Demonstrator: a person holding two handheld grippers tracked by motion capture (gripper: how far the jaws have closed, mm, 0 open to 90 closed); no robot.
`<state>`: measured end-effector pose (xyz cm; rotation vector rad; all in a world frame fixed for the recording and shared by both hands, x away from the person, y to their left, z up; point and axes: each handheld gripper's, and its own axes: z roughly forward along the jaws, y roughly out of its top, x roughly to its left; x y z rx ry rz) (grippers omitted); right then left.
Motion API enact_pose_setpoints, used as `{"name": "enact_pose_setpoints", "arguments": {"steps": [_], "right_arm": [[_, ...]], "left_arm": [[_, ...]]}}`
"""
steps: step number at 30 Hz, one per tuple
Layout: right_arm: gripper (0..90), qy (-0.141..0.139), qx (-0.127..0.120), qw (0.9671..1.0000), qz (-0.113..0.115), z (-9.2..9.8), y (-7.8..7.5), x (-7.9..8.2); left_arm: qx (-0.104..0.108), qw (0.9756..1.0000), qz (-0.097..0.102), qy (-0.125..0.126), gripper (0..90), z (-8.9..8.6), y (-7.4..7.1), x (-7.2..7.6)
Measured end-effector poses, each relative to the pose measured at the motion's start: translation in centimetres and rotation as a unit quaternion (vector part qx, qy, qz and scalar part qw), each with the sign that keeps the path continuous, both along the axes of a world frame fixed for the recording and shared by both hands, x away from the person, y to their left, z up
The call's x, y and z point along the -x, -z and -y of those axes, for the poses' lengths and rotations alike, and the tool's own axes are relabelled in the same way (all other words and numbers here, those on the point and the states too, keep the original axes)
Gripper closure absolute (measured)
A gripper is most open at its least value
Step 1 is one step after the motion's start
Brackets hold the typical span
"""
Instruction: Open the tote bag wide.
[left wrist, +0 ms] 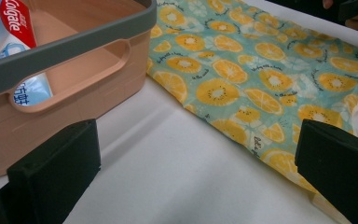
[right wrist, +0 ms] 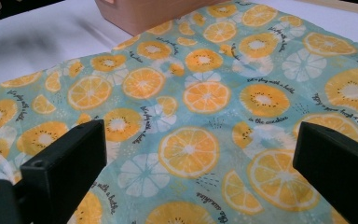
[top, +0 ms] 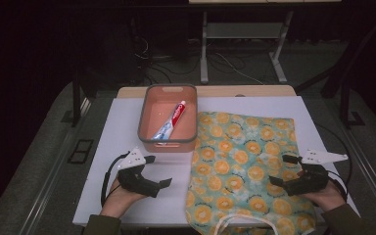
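Note:
A teal cloth bag printed with orange slices (top: 245, 156) lies flat on the white table top (top: 122, 122); its white handle (top: 242, 220) rests at the front edge. A pink bin with a grey rim (top: 147, 107) stands behind it to the left and holds a toothpaste tube (top: 171, 120). My left gripper (top: 156, 171) hovers open over bare table in front of the bin (left wrist: 65, 70), nothing between its jaws. My right gripper (top: 281, 169) stands open over the bag's right edge (right wrist: 191, 102), holding nothing.
The white top sits on a wooden table (top: 205, 91) with dark floor all round. A grey frame with cables (top: 240, 44) stands behind the table. Bare white surface (left wrist: 177, 168) lies between the bin and the bag.

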<state>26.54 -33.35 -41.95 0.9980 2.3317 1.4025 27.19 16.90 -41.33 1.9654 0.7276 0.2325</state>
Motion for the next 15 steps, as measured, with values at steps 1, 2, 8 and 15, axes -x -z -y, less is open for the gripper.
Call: {"name": "enact_pose_setpoints", "arguments": {"steps": [1,2,8,15], "right_arm": [[2.6,0.000,0.001,1.0000,0.000,0.01,0.01,0.00],[2.6,-0.001,0.001,1.0000,-0.001,0.01,0.01,0.00],[2.6,-0.001,0.007,1.0000,-0.005,-0.06,0.10,-0.12],[2.6,0.004,0.024,0.9996,-0.012,-0.37,-0.16,-0.15]], "left_arm": [[0.000,1.0000,0.000,0.000,0.0,0.02,0.03,0.01],[-0.001,1.0000,-0.001,0.000,0.0,0.04,0.04,0.02],[-0.003,1.0000,-0.003,-0.003,0.0,0.05,0.06,0.09],[-0.004,1.0000,0.000,0.000,0.0,0.14,0.04,0.33]]}}
